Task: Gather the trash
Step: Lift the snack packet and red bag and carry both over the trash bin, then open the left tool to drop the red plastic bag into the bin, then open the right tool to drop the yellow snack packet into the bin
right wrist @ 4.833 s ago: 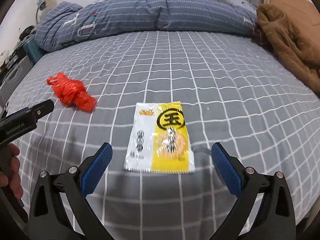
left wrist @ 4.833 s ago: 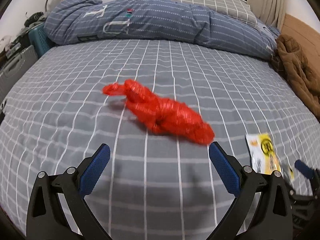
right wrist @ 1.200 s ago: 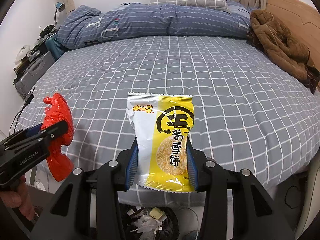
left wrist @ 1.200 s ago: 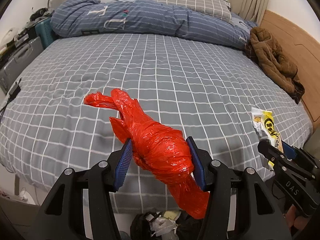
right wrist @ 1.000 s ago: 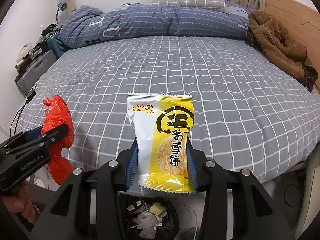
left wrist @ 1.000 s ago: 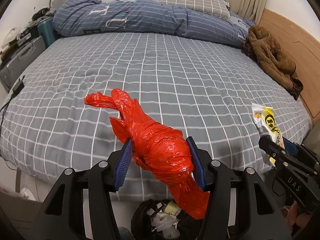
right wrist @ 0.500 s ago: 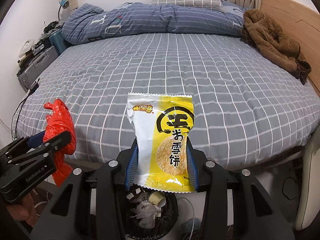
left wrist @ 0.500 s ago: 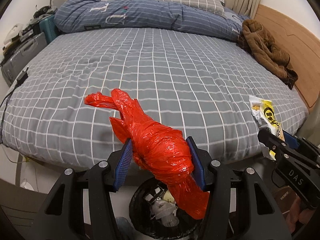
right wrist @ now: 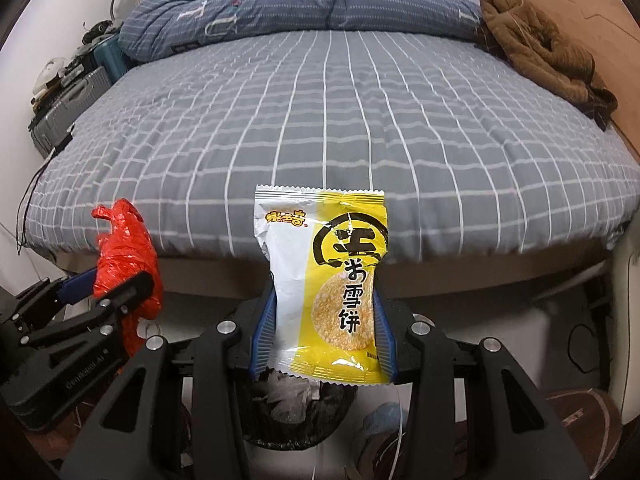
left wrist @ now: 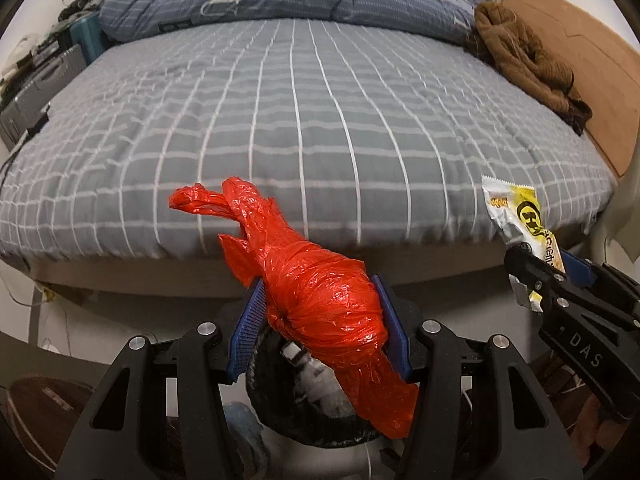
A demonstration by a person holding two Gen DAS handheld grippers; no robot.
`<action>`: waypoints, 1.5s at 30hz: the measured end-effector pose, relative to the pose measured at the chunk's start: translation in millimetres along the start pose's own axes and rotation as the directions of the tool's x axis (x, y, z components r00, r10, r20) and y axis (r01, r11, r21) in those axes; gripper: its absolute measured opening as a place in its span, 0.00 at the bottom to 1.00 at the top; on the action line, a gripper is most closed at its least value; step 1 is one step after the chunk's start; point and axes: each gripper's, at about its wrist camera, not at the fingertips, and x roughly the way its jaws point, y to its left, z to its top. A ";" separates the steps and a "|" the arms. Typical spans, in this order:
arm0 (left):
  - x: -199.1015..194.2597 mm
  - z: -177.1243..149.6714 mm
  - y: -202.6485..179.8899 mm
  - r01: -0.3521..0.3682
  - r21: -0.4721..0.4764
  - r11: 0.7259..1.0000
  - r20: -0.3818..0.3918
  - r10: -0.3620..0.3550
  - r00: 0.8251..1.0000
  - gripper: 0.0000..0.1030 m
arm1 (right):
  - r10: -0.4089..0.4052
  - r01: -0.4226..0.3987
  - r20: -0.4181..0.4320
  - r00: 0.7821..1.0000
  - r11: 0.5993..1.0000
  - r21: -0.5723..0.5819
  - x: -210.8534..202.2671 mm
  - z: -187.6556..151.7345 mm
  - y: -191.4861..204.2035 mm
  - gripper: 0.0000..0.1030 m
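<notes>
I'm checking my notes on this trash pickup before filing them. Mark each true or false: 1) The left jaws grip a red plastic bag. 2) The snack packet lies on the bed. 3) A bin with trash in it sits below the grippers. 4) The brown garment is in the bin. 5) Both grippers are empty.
1) True: the left gripper is clamped on the red plastic bag.
2) False: the snack packet is held in the right gripper, off the bed.
3) True: the bin shows rubbish inside.
4) False: the brown garment lies on the bed.
5) False: each holds one item.
</notes>
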 end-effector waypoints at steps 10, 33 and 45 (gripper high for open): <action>37.0 -37.6 -18.1 0.037 0.009 0.999 -0.087 -0.036 0.996 0.51 | -0.027 0.028 -0.051 0.998 0.999 0.028 21.5 -29.2 -21.0 0.40; 66.7 -64.7 19.5 -0.061 -0.015 0.998 -0.113 0.059 0.992 0.93 | -0.008 0.010 -0.135 0.991 1.000 0.016 58.8 -43.5 -13.5 0.40; 43.7 -71.6 92.8 -0.155 -0.091 0.984 -0.067 0.149 0.987 0.94 | 0.062 -0.076 -0.165 0.984 0.994 -0.076 81.8 -37.3 61.4 0.40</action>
